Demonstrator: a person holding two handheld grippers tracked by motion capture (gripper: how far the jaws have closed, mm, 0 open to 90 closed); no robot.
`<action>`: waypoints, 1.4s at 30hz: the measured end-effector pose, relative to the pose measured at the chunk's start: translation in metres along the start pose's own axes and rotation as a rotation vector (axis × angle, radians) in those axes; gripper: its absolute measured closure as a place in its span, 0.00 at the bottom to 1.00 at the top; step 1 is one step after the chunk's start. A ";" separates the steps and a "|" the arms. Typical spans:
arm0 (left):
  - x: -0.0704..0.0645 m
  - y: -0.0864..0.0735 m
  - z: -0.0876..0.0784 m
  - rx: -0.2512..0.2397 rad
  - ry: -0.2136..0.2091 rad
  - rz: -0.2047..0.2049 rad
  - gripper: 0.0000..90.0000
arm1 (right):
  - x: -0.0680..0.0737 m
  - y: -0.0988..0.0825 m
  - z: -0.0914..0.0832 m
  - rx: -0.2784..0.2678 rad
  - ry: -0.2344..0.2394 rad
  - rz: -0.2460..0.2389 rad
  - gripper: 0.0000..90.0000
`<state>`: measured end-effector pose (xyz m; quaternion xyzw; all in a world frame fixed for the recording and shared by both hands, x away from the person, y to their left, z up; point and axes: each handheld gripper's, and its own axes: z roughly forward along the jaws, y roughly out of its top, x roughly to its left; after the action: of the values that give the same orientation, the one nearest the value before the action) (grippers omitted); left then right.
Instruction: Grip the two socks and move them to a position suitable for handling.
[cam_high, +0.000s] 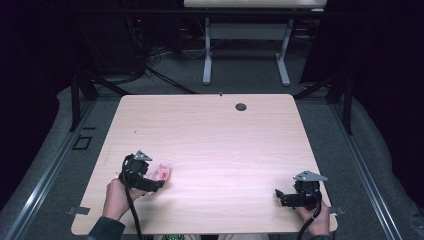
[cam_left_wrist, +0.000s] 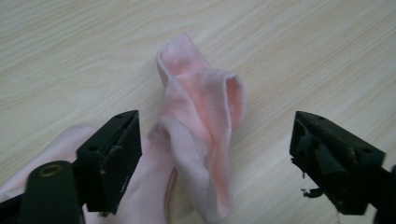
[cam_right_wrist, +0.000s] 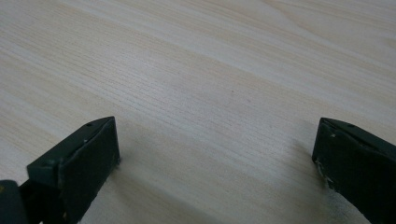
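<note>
Up close, the left gripper (cam_left_wrist: 215, 154) straddles a crumpled pink sock (cam_left_wrist: 201, 135), jaws apart.

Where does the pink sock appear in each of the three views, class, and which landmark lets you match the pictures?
High view: the pink sock lies at lower left on the table, just right of the left hand-held gripper.
Left gripper view: the sock is crumpled at centre, between the open jaws.
Right gripper view: bare wood lies between the jaws; the sock is not in the picture.
Shared landmark: the table's pale wood grain.
</note>
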<state>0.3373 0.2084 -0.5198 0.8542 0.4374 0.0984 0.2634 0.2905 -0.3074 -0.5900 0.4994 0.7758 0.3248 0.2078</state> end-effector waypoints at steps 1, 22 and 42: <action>0.001 0.002 0.003 0.011 -0.003 0.000 0.28 | 0.000 0.000 0.000 -0.001 0.000 0.000 0.00; 0.006 0.011 0.041 0.165 0.016 -0.031 0.77 | 0.000 0.000 0.000 -0.003 0.000 0.001 0.01; -0.014 0.024 -0.004 0.009 -0.043 0.017 0.91 | 0.000 0.000 0.000 -0.010 -0.010 0.013 0.02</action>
<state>0.3438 0.1874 -0.5025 0.8609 0.4249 0.0801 0.2682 0.2903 -0.3077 -0.5902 0.5050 0.7698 0.3276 0.2122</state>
